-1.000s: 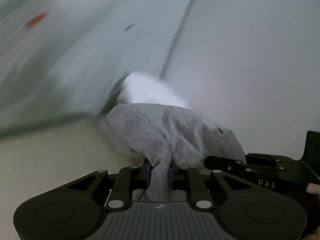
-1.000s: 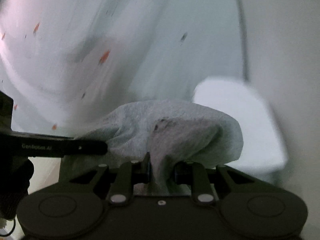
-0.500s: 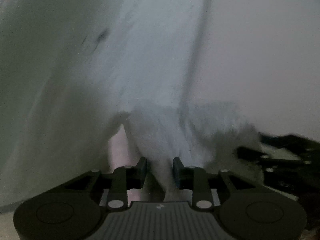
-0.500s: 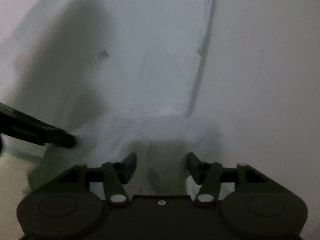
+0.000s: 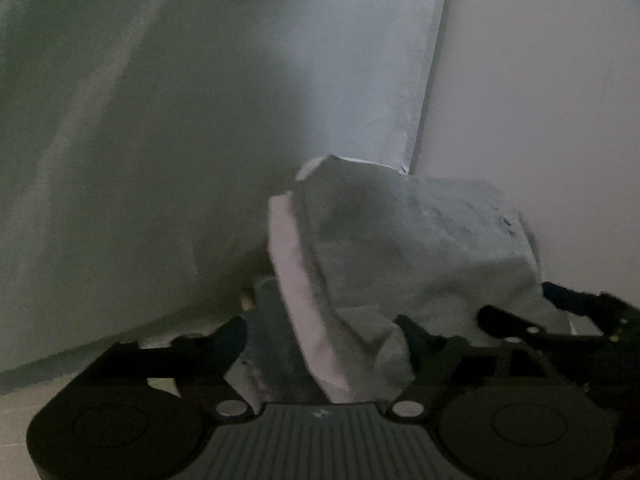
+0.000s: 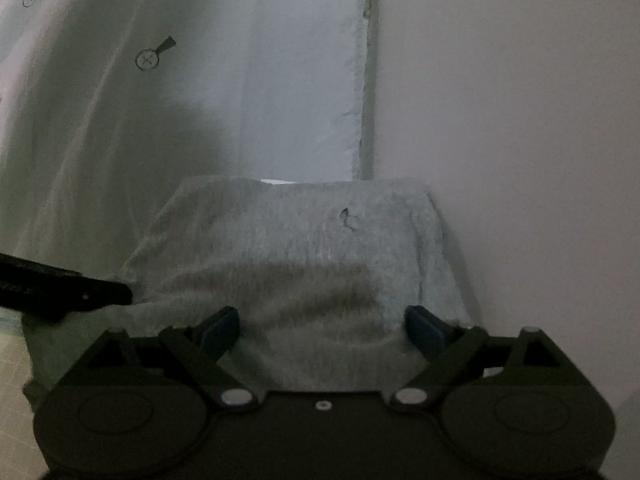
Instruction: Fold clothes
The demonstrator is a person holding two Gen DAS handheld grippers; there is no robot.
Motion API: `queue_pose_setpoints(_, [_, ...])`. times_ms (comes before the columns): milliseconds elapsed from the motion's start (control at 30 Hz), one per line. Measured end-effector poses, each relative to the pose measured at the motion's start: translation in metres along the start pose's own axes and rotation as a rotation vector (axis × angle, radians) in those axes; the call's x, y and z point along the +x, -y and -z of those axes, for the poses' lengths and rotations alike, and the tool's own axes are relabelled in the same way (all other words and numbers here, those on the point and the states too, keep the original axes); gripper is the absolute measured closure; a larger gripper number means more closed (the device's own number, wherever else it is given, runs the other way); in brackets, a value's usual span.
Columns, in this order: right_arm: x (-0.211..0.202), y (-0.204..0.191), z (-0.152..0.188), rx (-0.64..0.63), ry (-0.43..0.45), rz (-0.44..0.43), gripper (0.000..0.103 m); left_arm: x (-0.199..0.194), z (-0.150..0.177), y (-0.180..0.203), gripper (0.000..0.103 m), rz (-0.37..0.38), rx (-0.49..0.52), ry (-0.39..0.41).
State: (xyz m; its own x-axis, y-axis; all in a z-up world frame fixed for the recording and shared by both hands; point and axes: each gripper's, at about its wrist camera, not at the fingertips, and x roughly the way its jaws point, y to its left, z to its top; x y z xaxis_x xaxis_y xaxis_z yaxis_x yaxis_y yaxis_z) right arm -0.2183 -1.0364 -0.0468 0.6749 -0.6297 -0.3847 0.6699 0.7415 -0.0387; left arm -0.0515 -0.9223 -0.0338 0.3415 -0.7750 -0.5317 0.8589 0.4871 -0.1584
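Your right gripper point(image 6: 322, 326): fingers spread wide, the grey garment point(image 6: 304, 248) lying loose between them. Your left gripper point(image 5: 326, 340): fingers likewise apart, cloth draped across the gap. Surface: pale worktop point(image 6: 12, 364), showing just beside the garment's near-left edge. Garment: heathered grey knit, bunched in a low mound, small dark mark on top, pinkish-white lining point(image 5: 292, 264) exposed. Beyond the garment: patterned white sheet point(image 6: 160, 100), then plain wall point(image 6: 500, 100).
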Motion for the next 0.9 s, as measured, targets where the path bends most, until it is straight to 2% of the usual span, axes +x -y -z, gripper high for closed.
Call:
queue_pose_setpoints(67, [-0.018, -0.001, -0.004, 0.030, 0.016, 0.018, 0.002, -0.015, 0.001, 0.001, 0.012, -0.016, 0.015, 0.034])
queue_pose_setpoints(133, [-0.039, -0.004, -0.010, 0.061, 0.032, 0.029, 0.001, -0.036, 0.001, 0.003, 0.009, -0.025, 0.024, 0.072])
queue_pose_setpoints(300, [-0.132, -0.031, -0.016, 0.123, 0.135, 0.053, 0.000, -0.130, 0.005, 0.008, 0.000, -0.022, 0.002, 0.208])
queue_pose_setpoints(500, [-0.223, -0.067, -0.012, 0.166, 0.134, 0.080, 0.000, -0.230, 0.032, 0.007, 0.000, -0.004, -0.041, 0.285])
queue_pose_setpoints(633, [-0.268, -0.093, 0.001, 0.156, 0.105, 0.102, 0.000, -0.272, 0.056, 0.009, 0.000, -0.007, -0.062, 0.243])
queue_pose_setpoints(900, [-0.338, -0.118, 0.037, 0.192, 0.008, 0.162, 0.000, -0.327, 0.121, 0.022, 0.000, 0.002, 0.048, 0.118])
